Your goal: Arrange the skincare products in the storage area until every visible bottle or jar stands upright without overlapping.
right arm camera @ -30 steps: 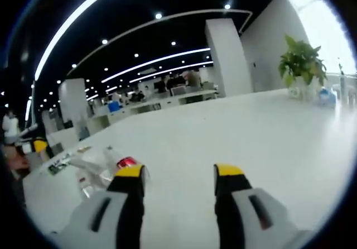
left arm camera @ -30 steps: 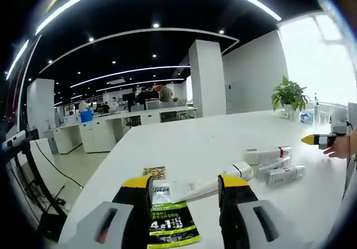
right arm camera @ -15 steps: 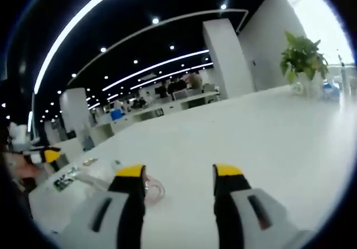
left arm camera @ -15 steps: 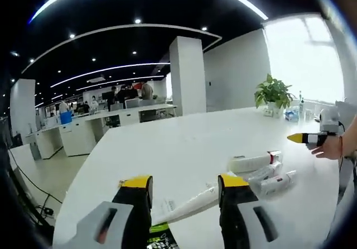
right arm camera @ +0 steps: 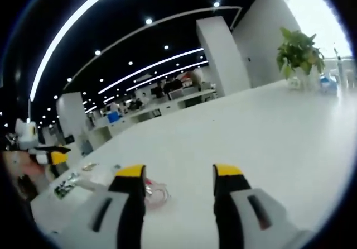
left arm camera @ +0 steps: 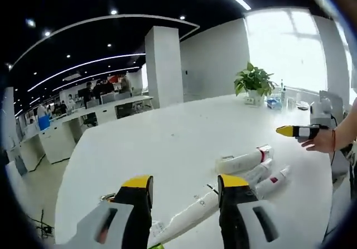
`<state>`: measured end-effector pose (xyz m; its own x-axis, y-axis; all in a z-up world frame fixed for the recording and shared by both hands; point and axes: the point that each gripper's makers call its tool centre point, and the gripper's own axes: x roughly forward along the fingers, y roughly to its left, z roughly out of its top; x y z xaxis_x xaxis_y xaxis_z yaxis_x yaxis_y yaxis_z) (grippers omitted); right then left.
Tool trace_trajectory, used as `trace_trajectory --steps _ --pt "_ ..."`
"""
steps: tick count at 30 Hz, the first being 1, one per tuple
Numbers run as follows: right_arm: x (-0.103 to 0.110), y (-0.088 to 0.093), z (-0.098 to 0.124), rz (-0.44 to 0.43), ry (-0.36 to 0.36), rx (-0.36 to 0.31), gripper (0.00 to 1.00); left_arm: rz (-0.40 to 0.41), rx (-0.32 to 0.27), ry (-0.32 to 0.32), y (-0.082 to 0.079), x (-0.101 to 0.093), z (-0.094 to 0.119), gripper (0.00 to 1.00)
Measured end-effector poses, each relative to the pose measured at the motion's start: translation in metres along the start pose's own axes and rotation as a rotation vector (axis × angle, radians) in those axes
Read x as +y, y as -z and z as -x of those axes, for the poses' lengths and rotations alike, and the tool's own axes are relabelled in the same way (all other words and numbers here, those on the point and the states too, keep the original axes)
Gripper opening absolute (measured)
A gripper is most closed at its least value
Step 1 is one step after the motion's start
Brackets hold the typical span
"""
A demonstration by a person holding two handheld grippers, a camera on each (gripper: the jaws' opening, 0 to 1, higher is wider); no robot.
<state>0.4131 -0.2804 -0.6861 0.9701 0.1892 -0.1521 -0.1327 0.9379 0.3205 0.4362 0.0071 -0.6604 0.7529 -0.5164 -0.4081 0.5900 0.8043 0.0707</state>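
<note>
Your left gripper [left arm camera: 185, 185] and right gripper [right arm camera: 179, 173] hover agape, empty, over the white table [left arm camera: 167, 143], tubes [left arm camera: 240, 161] lying flat, open-plan office behind.

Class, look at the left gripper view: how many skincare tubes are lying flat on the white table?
4. One long tube lies between the left tongs. Three more lie bunched to the right: top tube, middle tube, lowest tube. Others may be hidden.

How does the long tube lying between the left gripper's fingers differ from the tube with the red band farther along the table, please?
The long tube is slimmer, tapers toward a narrow end and lies nearest the left gripper. The red-banded tube is stubbier, thicker and lies farther off, beside two other tubes. Both are white and lie flat on the white table, not upright.
</note>
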Motion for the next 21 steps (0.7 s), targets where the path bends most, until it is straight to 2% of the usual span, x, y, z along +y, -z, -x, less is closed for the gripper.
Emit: trace_trajectory --steps 2,3,6,8,10,12,15,16,17,19,21 --pt "0.011 -0.001 -0.003 0.028 -0.044 -0.005 0.46 -0.038 -0.005 0.060 -0.011 -0.010 -0.009 0.48" --pt "0.014 -0.003 -0.005 0.052 -0.054 -0.010 0.46 -0.058 -0.018 0.076 -0.018 -0.012 -0.013 0.48" --pt "0.016 -0.009 -0.007 0.037 -0.074 -0.020 0.47 -0.066 -0.019 0.096 -0.026 -0.014 -0.019 0.48" --pt "0.018 -0.013 -0.008 0.065 -0.097 -0.013 0.47 -0.107 0.010 0.162 -0.025 -0.024 -0.026 0.48" --pt "0.022 -0.012 -0.010 0.091 -0.133 0.008 0.46 -0.145 0.038 0.189 -0.022 -0.028 -0.032 0.48" --pt "0.028 -0.006 -0.014 0.119 -0.187 0.062 0.45 -0.175 0.076 0.231 -0.020 -0.033 -0.040 0.48" --pt "0.031 0.006 -0.018 0.089 -0.236 0.161 0.36 -0.091 0.084 0.274 -0.028 -0.041 -0.051 0.48" --pt "0.032 0.007 -0.020 0.114 -0.253 0.168 0.35 -0.063 0.074 0.300 -0.033 -0.046 -0.055 0.48" --pt "0.033 0.006 -0.021 0.141 -0.264 0.163 0.35 -0.070 0.077 0.309 -0.034 -0.047 -0.057 0.48" --pt "0.036 0.002 -0.023 0.185 -0.290 0.129 0.38 -0.131 0.097 0.354 -0.033 -0.055 -0.062 0.48" --pt "0.035 0.003 -0.026 0.174 -0.295 0.139 0.40 -0.200 0.157 0.391 -0.023 -0.059 -0.066 0.48"
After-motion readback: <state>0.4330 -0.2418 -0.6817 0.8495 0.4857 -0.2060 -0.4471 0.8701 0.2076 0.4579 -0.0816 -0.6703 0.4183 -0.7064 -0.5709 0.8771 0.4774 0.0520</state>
